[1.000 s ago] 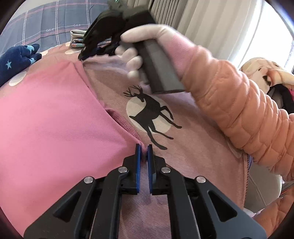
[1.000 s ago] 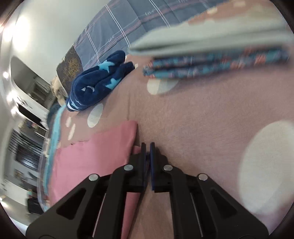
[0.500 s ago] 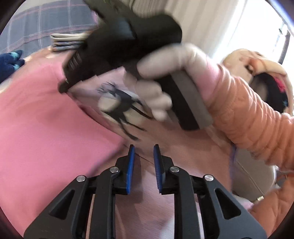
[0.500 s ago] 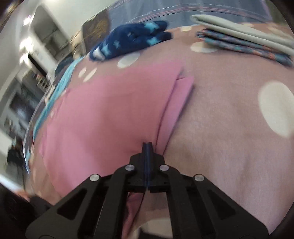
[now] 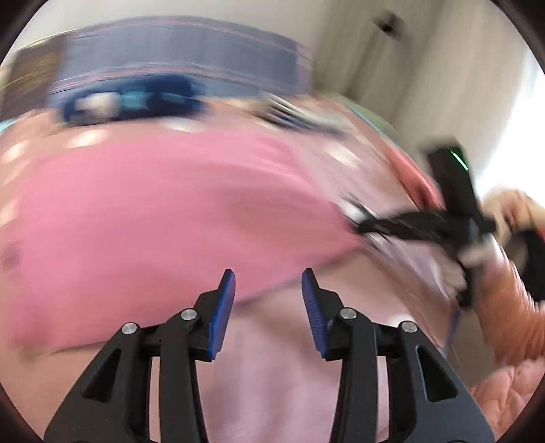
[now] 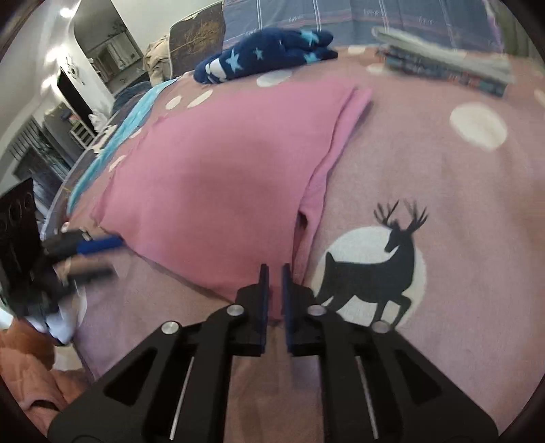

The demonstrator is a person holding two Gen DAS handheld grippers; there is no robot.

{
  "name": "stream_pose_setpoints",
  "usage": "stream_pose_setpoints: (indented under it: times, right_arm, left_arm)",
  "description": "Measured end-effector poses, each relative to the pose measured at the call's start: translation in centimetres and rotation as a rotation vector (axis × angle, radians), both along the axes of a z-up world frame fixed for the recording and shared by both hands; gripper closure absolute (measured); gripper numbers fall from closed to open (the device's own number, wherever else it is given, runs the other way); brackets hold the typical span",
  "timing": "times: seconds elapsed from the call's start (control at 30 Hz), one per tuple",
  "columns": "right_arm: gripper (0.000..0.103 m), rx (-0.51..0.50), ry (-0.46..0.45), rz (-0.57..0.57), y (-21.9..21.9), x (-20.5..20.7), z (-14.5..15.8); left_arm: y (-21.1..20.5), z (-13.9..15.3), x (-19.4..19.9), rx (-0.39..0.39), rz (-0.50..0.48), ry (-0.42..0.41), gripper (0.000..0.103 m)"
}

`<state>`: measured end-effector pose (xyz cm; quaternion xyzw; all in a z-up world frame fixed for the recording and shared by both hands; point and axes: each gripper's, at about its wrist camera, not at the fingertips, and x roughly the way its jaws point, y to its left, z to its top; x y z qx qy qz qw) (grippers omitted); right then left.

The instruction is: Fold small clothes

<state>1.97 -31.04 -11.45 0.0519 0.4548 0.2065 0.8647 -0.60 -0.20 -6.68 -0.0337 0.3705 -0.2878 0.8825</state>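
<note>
Pink garment (image 6: 218, 177) flat (both claws free)

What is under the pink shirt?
The pink shirt lies flat on a dusty-pink blanket with white dots and a deer picture. The blanket shows all around it. What is right under the shirt stays covered.

- Small pale script repeats across the grey-blue plaid bedding (image 6: 340, 17) at the head of the bed, too tiny and blurred to read.
- No other lettering, label or number is legible.
</note>
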Motion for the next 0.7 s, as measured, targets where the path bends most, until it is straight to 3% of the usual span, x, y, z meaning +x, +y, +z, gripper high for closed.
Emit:
stream_pose_setpoints:
  times: [0.07,0.17,0.27,0.5,0.7]
  right_arm:
    - [0.089,-0.035,-0.044,0.023,1.4,-0.5,1.4]
    - [0.079,-0.05,-0.105,0.107,4.9,-1.2,3.7]
    - [0.076,-0.063,-0.148,0.187,8.1,-1.6,4.6]
    - [0.076,-0.056,-0.138,0.304,17.8,0.8,5.4]
    - [0.076,-0.004,-0.087,0.305,24.7,6.5,7.4]
  left_arm:
    - [4.6,0.7,-0.4,-0.037,0.124,-0.019,0.062]
    - [11.7,1.2,-1.6,-0.088,0.321,-0.032,0.062]
    - [16.6,1.0,-3.2,-0.126,0.429,-0.025,0.062]
    - [19.8,0.1,-3.1,-0.127,0.41,-0.009,0.062]
    - [20.7,-1.4,2.8,-0.179,0.326,0.058,0.062]
